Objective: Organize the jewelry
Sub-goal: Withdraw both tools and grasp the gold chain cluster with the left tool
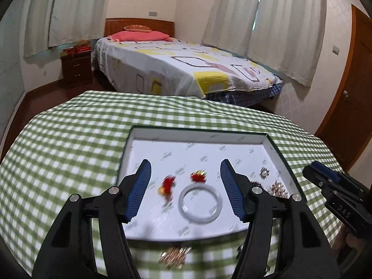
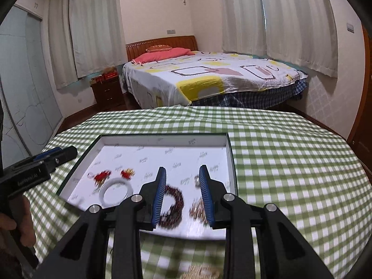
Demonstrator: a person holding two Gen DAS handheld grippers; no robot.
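A shallow white tray [image 1: 197, 137] [image 2: 162, 139] lies on the green checked tablecloth. In it are a white bangle [image 1: 200, 203] [image 2: 118, 190], two red-and-gold earrings [image 1: 167, 184] [image 1: 198, 176], a dark beaded bracelet [image 2: 173, 209], a pearl brooch [image 1: 264, 172] and a gold chain piece [image 2: 197, 209]. Another gold piece [image 1: 175, 257] lies on the cloth in front of the tray. My left gripper [image 1: 186, 169] is open and empty above the bangle and earrings. My right gripper [image 2: 182, 174] is open and empty above the dark bracelet.
The round table's cloth [image 2: 290, 162] extends to the right and far side of the tray. A bed [image 1: 181, 69], a dark nightstand [image 1: 76, 67], curtains and a wooden door [image 1: 353, 97] stand beyond the table.
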